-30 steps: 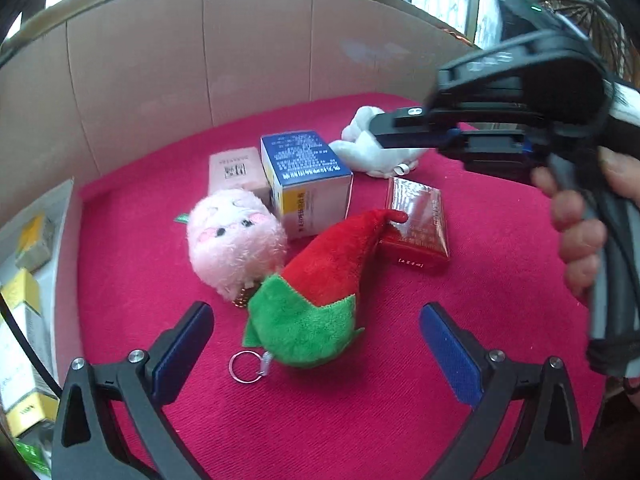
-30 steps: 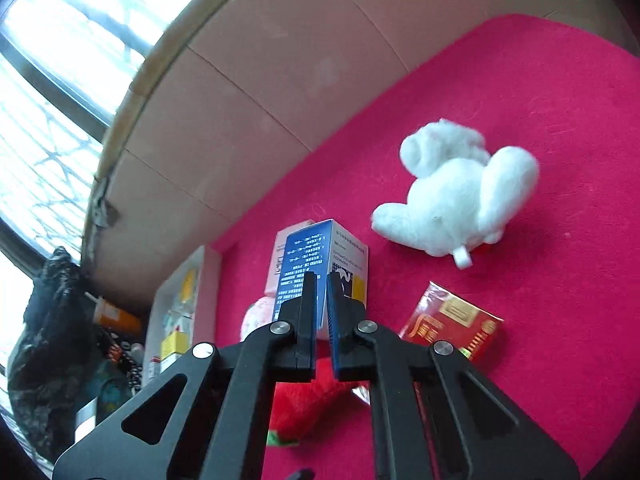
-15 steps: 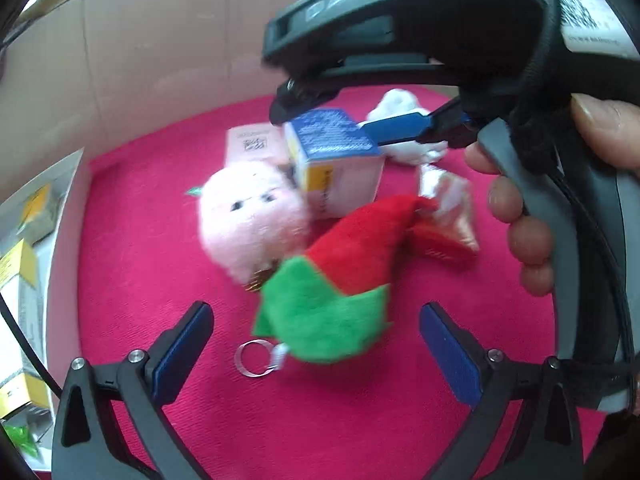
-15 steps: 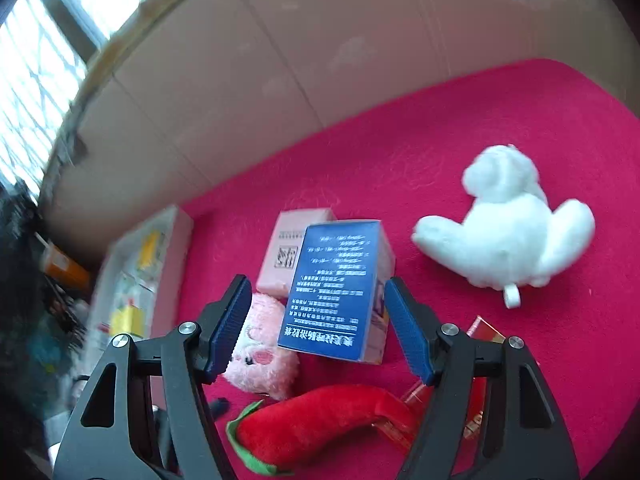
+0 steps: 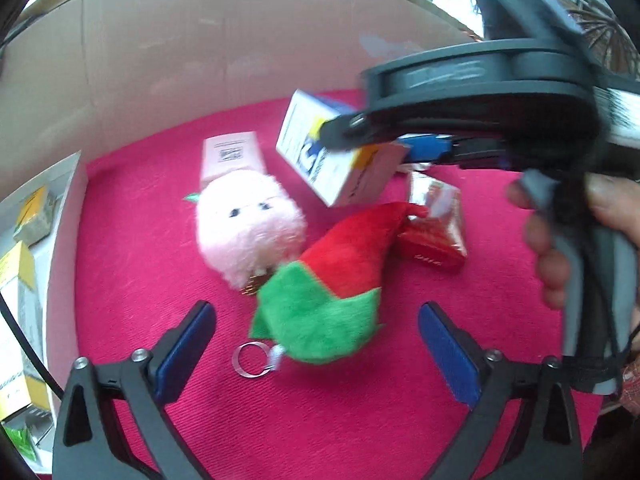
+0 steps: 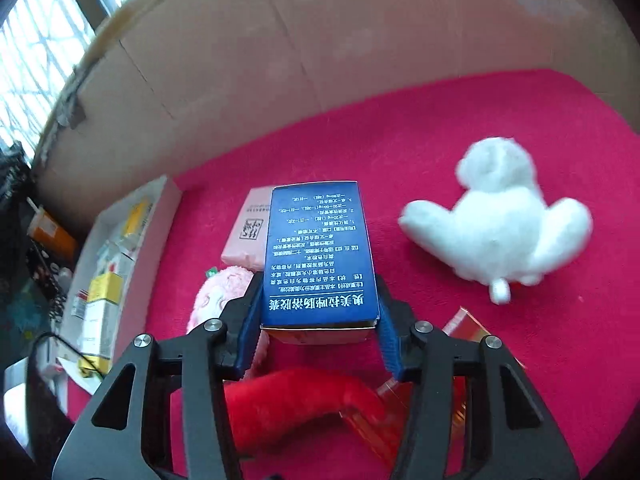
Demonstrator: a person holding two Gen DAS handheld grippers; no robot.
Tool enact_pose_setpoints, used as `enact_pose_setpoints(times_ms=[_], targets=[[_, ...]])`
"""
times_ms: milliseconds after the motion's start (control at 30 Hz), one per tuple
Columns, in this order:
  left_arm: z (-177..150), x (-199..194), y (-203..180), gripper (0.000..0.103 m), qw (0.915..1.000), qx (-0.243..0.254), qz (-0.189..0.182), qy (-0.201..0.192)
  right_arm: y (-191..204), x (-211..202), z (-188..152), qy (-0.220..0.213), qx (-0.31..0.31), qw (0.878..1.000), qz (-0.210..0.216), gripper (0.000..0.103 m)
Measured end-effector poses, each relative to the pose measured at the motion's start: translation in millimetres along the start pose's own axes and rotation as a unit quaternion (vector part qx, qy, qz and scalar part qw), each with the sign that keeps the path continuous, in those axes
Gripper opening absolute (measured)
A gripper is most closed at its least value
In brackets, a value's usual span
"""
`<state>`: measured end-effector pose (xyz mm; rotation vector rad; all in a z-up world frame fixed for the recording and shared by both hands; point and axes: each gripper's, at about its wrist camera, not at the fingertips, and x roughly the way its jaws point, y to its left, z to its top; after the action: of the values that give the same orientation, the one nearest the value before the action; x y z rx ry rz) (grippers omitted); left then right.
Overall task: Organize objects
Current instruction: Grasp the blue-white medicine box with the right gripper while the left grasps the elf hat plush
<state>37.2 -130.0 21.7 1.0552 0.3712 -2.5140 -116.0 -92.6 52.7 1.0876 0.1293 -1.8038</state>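
- Left gripper (image 5: 316, 354) sits nearest me – jaws spread wide with nothing between the pads; they've just eased in a touch.
- Just ahead of it on the red cloth (image 5: 320, 420): a metal key ring (image 5: 252, 360) attached to the green end of a red-and-green plush (image 5: 336, 280). Neither blue pad touches the plush.
- Pink plush (image 5: 248, 228) lies against the left side of the red-and-green one, face up.
- Red foil packet (image 5: 438, 228) lies flat to the right, with the plush's red tip resting on it.
- Right gripper (image 6: 318, 328) has just been closing and now clamps the blue-and-white box (image 6: 320, 256) by its two long sides, both pads pressed on it. In the left wrist view I see that box (image 5: 332, 160) tilted and off the cloth, beyond the plush pile, with a person's hand (image 5: 576, 232) on the gripper handle.
- Pink box (image 6: 248, 232) lies flat on the cloth behind the pink plush, partly hidden by the held box.
- White plush (image 6: 500, 224) is well apart to the right, blurred.
- White tray (image 6: 132, 208) at the left edge of the cloth holds yellow and white packs – labels unreadable to me.
- Beige panel wall (image 6: 320, 40) closes off the far side.
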Motion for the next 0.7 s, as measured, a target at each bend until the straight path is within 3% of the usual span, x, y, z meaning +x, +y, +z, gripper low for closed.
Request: enact_pose_setpoints(times_ms=[33,100,167,300,467,633,700], targets=[[0,0,-2,0.089,1.0000,0.003,-0.004,0.000,-7,-13,-5,-0.017,0.011,1.000,0.009,0.049],[2,2,-6,0.071,0.9999,0.010,-0.011,0.003,-20,-32,-13,-0.037,0.028,0.999,0.021,0.049],[3,6,-10,0.067,0.9997,0.021,-0.012,0.011,-35,-49,-25,-0.051,0.048,0.997,0.031,0.049],[9,17,-11,0.066,0.9994,0.020,-0.013,0.026,-62,-68,-52,-0.049,0.073,0.995,0.035,0.050],[9,11,-26,0.067,0.9994,0.016,0.000,0.031,-71,-90,-73,-0.062,0.070,0.996,0.010,0.050],[21,34,-30,0.064,0.9986,0.040,0.006,0.033,-75,-96,-84,-0.072,0.070,0.995,0.000,0.050],[22,35,-34,0.040,0.9982,0.053,0.008,0.026,-75,-97,-87,-0.072,0.067,0.995,0.000,0.050]])
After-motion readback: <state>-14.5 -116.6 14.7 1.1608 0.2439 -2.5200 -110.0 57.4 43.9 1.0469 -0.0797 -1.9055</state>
